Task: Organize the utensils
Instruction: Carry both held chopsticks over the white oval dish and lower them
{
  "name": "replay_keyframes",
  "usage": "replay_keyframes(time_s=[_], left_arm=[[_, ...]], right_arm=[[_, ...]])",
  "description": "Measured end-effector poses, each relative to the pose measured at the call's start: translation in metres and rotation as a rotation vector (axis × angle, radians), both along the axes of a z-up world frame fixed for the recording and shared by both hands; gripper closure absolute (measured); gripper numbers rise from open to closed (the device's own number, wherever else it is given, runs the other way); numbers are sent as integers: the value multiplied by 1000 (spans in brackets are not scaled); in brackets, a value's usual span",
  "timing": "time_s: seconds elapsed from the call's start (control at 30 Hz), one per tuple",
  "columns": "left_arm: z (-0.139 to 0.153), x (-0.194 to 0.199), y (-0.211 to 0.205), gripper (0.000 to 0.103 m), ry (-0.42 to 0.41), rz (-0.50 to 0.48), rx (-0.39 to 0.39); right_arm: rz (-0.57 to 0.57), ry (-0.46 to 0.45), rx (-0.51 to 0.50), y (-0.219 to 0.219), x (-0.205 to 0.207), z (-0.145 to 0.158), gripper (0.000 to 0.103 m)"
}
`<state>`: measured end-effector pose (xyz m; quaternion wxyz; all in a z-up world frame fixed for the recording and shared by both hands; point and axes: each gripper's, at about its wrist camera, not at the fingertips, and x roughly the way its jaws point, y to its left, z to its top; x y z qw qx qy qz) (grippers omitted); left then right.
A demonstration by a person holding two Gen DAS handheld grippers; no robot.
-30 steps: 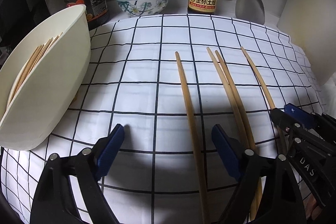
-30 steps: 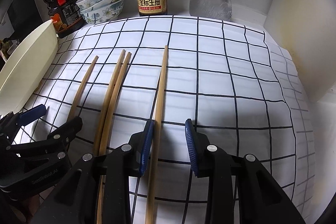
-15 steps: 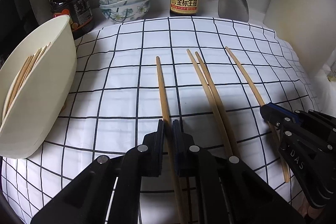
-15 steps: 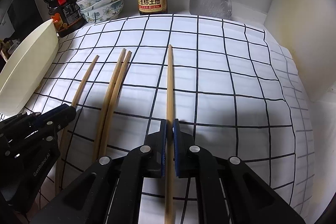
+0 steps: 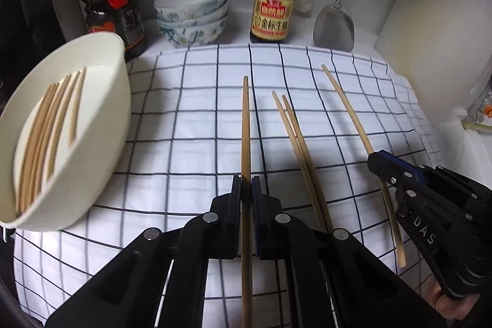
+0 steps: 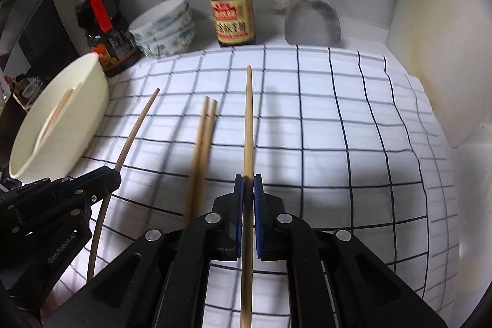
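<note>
Checked cloth [image 5: 196, 119], each gripper clamping one chopstick

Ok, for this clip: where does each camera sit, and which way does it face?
Left wrist: on the left gripper, facing forward over the checked cloth toward the back wall; own jaws shut on the left-held chopstick; the right gripper shows at the right edge.
Right wrist: on the right gripper, same heading from further right; own jaws shut on the right-held chopstick; the left gripper shows at lower left.
Shared: white bowl, loose chopstick pair, sauce bottle, stacked bowls, spatula.
</note>
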<state>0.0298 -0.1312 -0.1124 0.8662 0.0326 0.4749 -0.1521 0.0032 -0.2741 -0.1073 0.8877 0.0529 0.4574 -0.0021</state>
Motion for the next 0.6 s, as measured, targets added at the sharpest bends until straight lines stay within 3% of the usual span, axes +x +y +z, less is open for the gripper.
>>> replay_keyframes(time_s=[0.3,0.6], left_arm=[[60,4,62,96,-98,31,-24],[83,25,161,96,-145,179,-10]], right_arm=[[52,-102,43,55,13,59,97],[181,-139,79,149,53,83,97]])
